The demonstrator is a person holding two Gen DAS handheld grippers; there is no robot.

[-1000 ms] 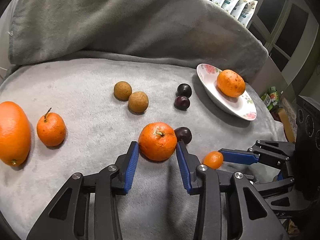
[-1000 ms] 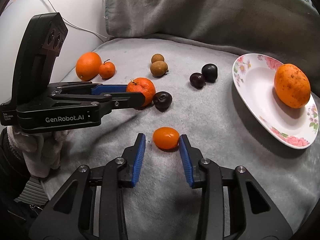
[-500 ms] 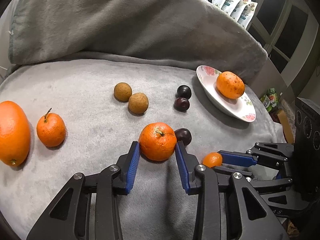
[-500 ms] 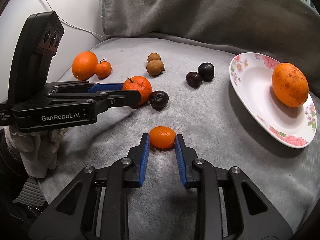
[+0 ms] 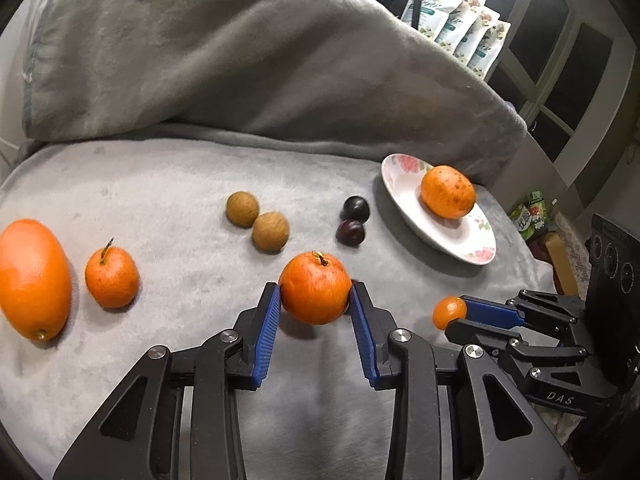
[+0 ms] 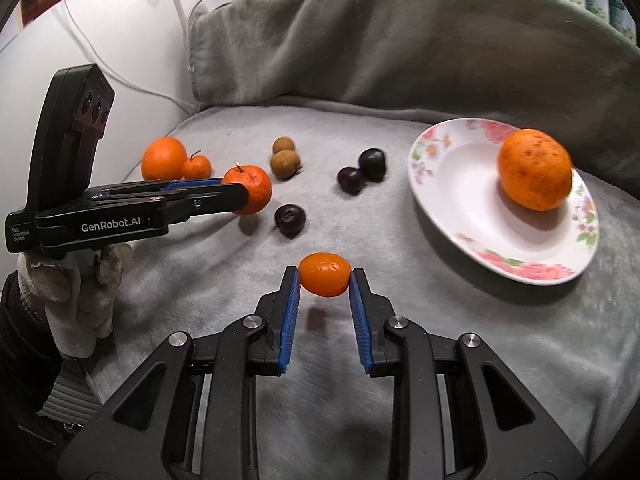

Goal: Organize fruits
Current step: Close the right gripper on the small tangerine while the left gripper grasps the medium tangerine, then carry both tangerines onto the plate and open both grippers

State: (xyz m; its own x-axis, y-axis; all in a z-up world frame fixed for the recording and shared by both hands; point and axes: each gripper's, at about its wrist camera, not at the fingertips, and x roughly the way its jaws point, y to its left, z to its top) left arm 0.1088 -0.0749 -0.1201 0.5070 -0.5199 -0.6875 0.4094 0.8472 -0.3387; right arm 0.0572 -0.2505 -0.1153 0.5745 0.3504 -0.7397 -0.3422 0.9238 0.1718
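My left gripper (image 5: 315, 296) is shut on a stemmed mandarin (image 5: 315, 293) and holds it just above the grey blanket; it also shows in the right wrist view (image 6: 248, 189). My right gripper (image 6: 325, 280) is shut on a small kumquat (image 6: 325, 279), lifted a little off the blanket, with its shadow below. The kumquat also shows in the left wrist view (image 5: 449, 312). A floral plate (image 6: 460, 196) at the right holds one spotted orange (image 6: 535, 174).
On the blanket lie a large orange (image 5: 32, 278), a small stemmed mandarin (image 5: 111, 277), two brown longans (image 5: 270, 230), two dark plums (image 5: 352, 222) and a third plum (image 6: 290, 220). A folded grey blanket rises behind. Snack bags (image 5: 456, 28) stand at the far right.
Both grippers closed on their fruits and lifted them: the left took the stemmed mandarin, the right took the kumquat. The third plum is now hidden behind the mandarin in the left view.
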